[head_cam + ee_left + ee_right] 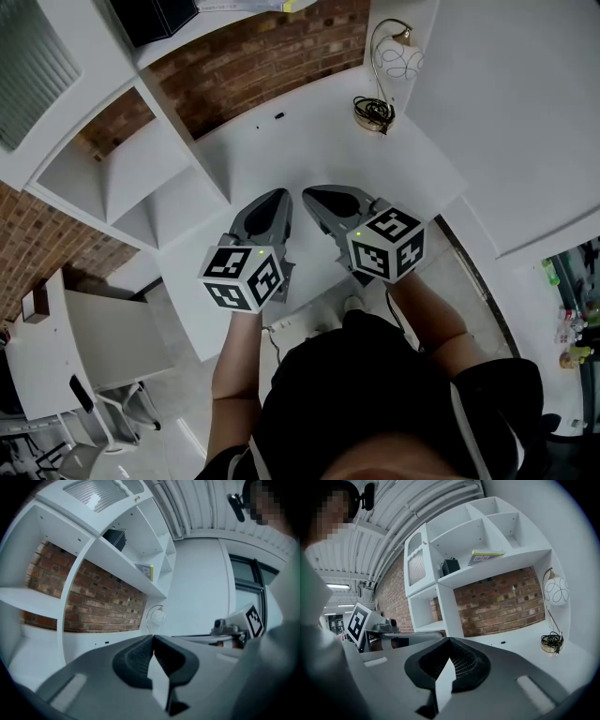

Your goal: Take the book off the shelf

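- Tall white shelf unit [487,569]: smooth, matt painted board.
- Red-brown brick wall [501,602]: rough and matt, with pale mortar lines.
- White desk top [309,150]: smooth, with a faint sheen.
- Arched desk lamp [401,62]: thin, shiny brass-coloured metal stem and a smooth white globe shade.
- Flat yellow-green book [486,555]: paper cover; its finish is too small to tell.
- Left gripper [153,641] and right gripper [450,644]: matt grey plastic shells with dark ribbed pads.

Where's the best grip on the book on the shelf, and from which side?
Probably its front edge. The book lies flat near the lip of the shelf, so come in level from the open front and pinch across its thickness.
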`<state>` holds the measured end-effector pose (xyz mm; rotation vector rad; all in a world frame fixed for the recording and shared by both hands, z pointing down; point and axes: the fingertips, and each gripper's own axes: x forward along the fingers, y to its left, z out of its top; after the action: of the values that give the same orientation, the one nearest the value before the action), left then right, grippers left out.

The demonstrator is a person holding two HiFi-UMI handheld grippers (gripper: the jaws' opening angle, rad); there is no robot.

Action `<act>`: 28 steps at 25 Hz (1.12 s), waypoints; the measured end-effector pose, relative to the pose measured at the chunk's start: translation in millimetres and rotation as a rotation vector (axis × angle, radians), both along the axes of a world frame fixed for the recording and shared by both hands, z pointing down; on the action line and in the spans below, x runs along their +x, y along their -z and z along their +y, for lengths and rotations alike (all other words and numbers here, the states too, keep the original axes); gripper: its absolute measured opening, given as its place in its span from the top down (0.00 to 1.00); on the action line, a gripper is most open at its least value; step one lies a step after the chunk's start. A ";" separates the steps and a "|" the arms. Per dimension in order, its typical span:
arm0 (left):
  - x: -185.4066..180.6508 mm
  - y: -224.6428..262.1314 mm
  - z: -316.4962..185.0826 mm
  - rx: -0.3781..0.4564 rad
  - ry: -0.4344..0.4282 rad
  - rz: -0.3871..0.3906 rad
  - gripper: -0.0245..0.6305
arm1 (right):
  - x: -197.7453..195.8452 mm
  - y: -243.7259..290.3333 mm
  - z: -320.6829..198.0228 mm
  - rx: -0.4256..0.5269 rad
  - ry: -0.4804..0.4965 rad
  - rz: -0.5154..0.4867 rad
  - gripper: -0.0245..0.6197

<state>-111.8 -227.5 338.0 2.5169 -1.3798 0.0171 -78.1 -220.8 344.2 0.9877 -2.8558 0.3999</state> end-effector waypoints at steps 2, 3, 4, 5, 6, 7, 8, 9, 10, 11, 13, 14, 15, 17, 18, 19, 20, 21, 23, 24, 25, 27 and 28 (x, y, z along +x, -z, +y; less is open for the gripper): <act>5.2 4.2 -8.2 0.006 0.010 -0.002 0.95 | 4.8 3.7 -9.0 0.008 0.010 0.004 0.96; 7.1 5.8 -12.3 0.008 0.015 -0.004 0.95 | 6.6 5.4 -13.2 0.012 0.016 0.007 0.96; 8.8 7.3 -16.3 0.009 0.020 -0.005 0.95 | 8.4 6.9 -17.2 0.016 0.022 0.011 0.96; 10.5 8.5 -20.0 0.008 0.024 -0.005 0.95 | 10.4 7.9 -21.1 0.018 0.027 0.016 0.96; 12.5 9.6 -23.4 0.007 0.027 -0.005 0.95 | 12.9 8.8 -25.0 0.020 0.030 0.021 0.96; 14.8 10.8 -26.8 0.006 0.030 -0.006 0.95 | 15.7 9.8 -28.9 0.021 0.032 0.025 0.96; 17.2 12.0 -30.4 0.006 0.033 -0.007 0.95 | 18.8 11.3 -33.1 0.023 0.033 0.027 0.96; 19.6 13.5 -34.4 0.006 0.036 -0.009 0.95 | 22.0 13.4 -37.5 0.026 0.034 0.028 0.96; 22.0 15.2 -38.5 0.006 0.039 -0.012 0.95 | 24.9 16.0 -41.9 0.029 0.035 0.027 0.96; 24.2 17.1 -42.8 0.008 0.042 -0.013 0.95 | 27.6 19.0 -46.1 0.034 0.037 0.026 0.96; 28.5 20.8 -50.8 0.011 0.045 -0.011 0.95 | 32.0 24.7 -53.7 0.047 0.043 0.026 0.96; 30.6 22.9 -54.5 0.013 0.047 -0.009 0.95 | 34.0 27.2 -57.2 0.053 0.046 0.027 0.96; 32.7 25.3 -57.9 0.016 0.048 -0.007 0.95 | 35.9 29.7 -60.4 0.059 0.049 0.027 0.96; 36.8 31.3 -64.4 0.024 0.052 -0.011 0.95 | 39.3 35.0 -66.3 0.069 0.057 0.027 0.96; 38.9 34.9 -67.5 0.029 0.054 -0.015 0.95 | 41.0 37.9 -69.1 0.074 0.060 0.028 0.96; 41.0 38.6 -70.5 0.033 0.055 -0.021 0.95 | 42.7 40.9 -72.0 0.079 0.064 0.029 0.96; 43.0 42.4 -73.6 0.038 0.056 -0.026 0.95 | 44.4 44.0 -74.9 0.085 0.067 0.029 0.96; 44.8 45.9 -76.7 0.040 0.058 -0.030 0.95 | 46.1 47.1 -77.8 0.092 0.070 0.030 0.96; 47.8 51.6 -82.6 0.043 0.066 -0.034 0.95 | 49.1 52.9 -83.6 0.103 0.079 0.033 0.96; 49.3 53.9 -85.2 0.043 0.070 -0.037 0.95 | 50.4 55.2 -86.3 0.108 0.084 0.038 0.96; 50.9 56.2 -87.6 0.045 0.073 -0.041 0.95 | 51.5 57.3 -88.8 0.112 0.090 0.043 0.96; 54.0 61.4 -92.3 0.053 0.077 -0.051 0.95 | 54.1 62.5 -94.3 0.120 0.101 0.048 0.96; 55.2 64.7 -94.8 0.059 0.079 -0.057 0.95 | 55.7 66.2 -97.3 0.125 0.105 0.045 0.96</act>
<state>-56.6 -322.3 273.3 2.5255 -1.5226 0.0329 -22.4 -318.1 277.9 0.8479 -2.9061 0.1897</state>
